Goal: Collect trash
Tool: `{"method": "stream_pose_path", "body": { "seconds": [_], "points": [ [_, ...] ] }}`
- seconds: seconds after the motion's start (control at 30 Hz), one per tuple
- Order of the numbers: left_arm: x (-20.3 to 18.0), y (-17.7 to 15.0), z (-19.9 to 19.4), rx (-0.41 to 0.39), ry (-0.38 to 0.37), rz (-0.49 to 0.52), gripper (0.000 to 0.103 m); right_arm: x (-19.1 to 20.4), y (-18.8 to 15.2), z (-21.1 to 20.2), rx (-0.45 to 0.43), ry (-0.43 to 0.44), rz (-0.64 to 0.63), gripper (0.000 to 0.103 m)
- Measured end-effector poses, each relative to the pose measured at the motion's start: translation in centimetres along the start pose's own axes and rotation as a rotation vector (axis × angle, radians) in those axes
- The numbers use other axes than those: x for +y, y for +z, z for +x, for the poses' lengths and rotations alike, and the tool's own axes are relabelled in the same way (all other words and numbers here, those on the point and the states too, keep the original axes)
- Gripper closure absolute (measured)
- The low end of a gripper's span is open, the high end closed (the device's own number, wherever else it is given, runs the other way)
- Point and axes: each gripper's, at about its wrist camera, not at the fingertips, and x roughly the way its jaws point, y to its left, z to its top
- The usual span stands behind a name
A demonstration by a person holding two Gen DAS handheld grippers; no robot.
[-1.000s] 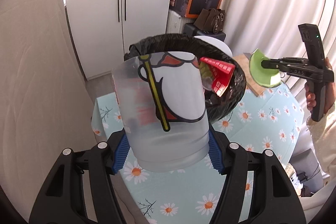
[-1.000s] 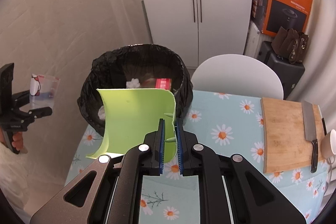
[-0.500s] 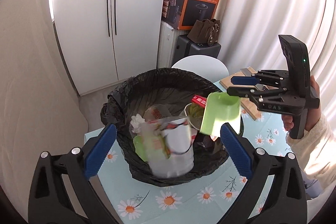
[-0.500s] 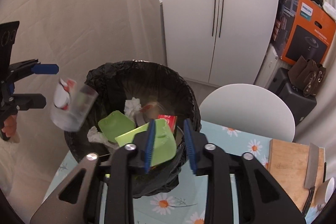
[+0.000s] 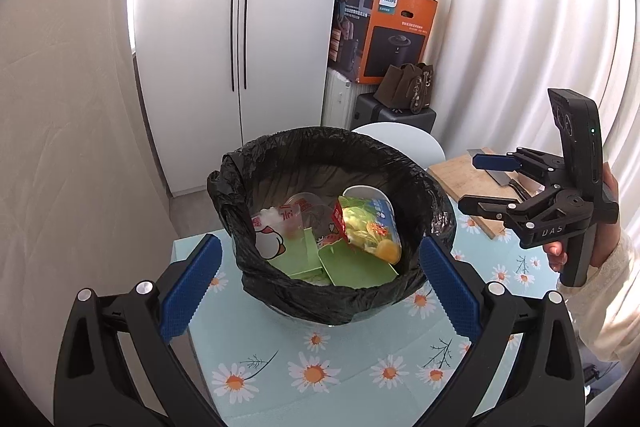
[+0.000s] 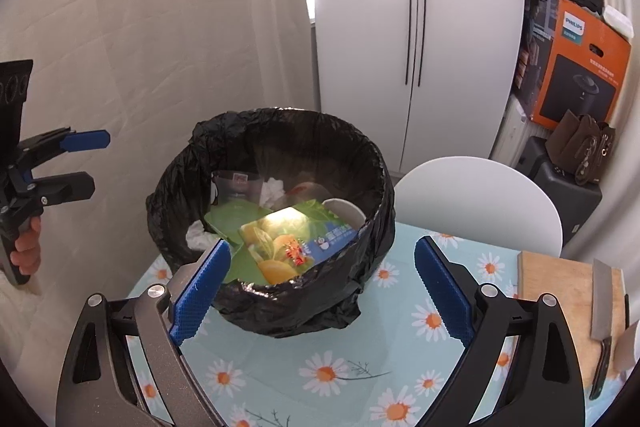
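Note:
A bin lined with a black bag [image 5: 280, 283] [image 6: 280, 311] stands on the daisy tablecloth. Inside lie a clear plastic cup with a red cartoon print [image 5: 276, 231], green plastic pieces [image 5: 352, 267] [image 6: 232, 219], a snack packet [image 5: 368, 227] [image 6: 288, 247], a white bowl [image 6: 344, 209] and crumpled tissue [image 6: 198, 237]. My left gripper [image 5: 318, 287] is open and empty, just in front of the bin. My right gripper [image 6: 320, 287] is open and empty on the bin's near side; it also shows in the left wrist view [image 5: 480, 183].
A wooden cutting board [image 6: 560, 291] with a cleaver [image 6: 602, 299] lies at the table's right. A white chair back [image 6: 476, 199] stands behind the table. Boxes and bags [image 5: 384, 35] are stacked by the white cupboard [image 5: 240, 27]. Curtains hang on both sides.
Both grippers opened. The clear cup left my left gripper and the green piece left my right gripper; both fell into the bin. Both grippers drew back from it.

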Motion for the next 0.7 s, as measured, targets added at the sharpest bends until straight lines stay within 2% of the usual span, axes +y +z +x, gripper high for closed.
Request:
{"method": "stream_pose_path", "body": {
  "seconds": [0.13,0.27,0.47,0.7],
  "points": [
    [-0.1,-1.7,-1.5,-0.022,-0.058,-0.025,0.006,2.0,-1.9,-2.1,-0.017,-0.034,-0.001,0.011],
    [-0.3,-3.4,-2.3,-0.003,-0.087,-0.053,0.006,3.3,-3.8,-4.8,-0.056,-0.064,0.027,0.008],
    [-1.4,-5.7,-3.2,0.025,-0.085,-0.022,0.006,3.7,-6.5,-7.4,-0.065,-0.095,0.1,0.008],
    [-3.4,-7.4,-4.8,0.0,-0.067,-0.02,0.006,4.0,-8.7,-9.4,-0.056,-0.141,0.088,0.008]
  ]
}}
